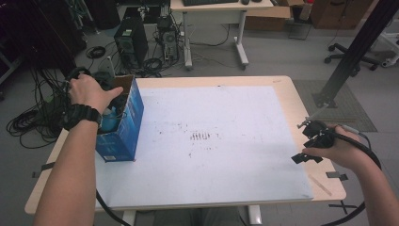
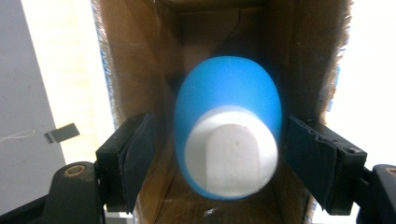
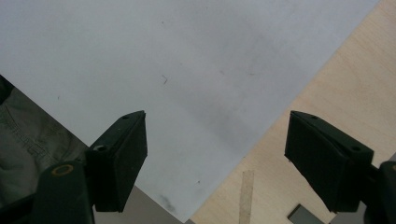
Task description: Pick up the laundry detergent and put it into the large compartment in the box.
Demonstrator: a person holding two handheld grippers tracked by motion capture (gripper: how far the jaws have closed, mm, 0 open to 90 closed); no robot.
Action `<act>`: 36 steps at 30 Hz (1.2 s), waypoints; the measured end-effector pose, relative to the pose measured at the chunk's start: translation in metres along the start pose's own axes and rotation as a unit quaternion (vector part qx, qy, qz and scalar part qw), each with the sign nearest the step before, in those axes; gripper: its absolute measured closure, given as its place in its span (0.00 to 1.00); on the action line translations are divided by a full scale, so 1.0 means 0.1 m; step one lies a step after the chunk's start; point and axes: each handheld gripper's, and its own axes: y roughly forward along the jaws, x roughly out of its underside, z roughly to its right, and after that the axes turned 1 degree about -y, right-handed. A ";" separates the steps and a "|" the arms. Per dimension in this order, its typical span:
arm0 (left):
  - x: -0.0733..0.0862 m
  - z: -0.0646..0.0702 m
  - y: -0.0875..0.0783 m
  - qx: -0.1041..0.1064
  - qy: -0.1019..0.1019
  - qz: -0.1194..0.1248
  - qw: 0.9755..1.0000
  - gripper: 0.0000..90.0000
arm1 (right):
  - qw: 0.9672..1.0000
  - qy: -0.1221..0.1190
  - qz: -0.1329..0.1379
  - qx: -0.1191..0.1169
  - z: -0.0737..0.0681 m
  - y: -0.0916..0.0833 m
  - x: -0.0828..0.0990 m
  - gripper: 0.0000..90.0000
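Observation:
A blue bottle (image 2: 229, 98) with a white cap (image 2: 231, 154) lies inside an open cardboard box (image 2: 135, 70). In the high view this is the blue box (image 1: 127, 132) at the table's left edge, and a pale blue part of the bottle (image 1: 109, 120) shows in its open top. My left gripper (image 2: 217, 140) reaches into the box and is open. Its pads (image 2: 137, 154) stand on either side of the bottle with a thin gap at each. At the table's right edge my right gripper (image 1: 308, 141) (image 3: 215, 140) is open above the sheet's corner, holding nothing.
A large white sheet (image 1: 211, 141) covers most of the wooden table (image 1: 301, 99). Bits of tape (image 1: 336, 175) lie near the right front corner. On the floor beyond stand a computer tower (image 1: 129, 44), coiled cables (image 1: 28, 122) and a desk's legs (image 1: 240, 42).

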 end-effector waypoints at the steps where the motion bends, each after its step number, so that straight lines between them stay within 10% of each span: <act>1: 0.00 0.00 -0.02 0.000 0.001 0.001 1.000 0.27 | 1.000 0.000 0.000 0.000 0.00 0.00 0.00 0.23; 14: 0.03 0.07 -0.30 0.000 0.016 0.031 0.999 0.20 | 1.000 -0.002 0.001 0.000 -0.01 0.00 -0.01 0.23; 36: 0.08 0.64 -0.52 0.022 0.090 0.061 0.994 0.17 | 1.000 -0.011 0.001 0.000 -0.06 -0.01 -0.10 0.23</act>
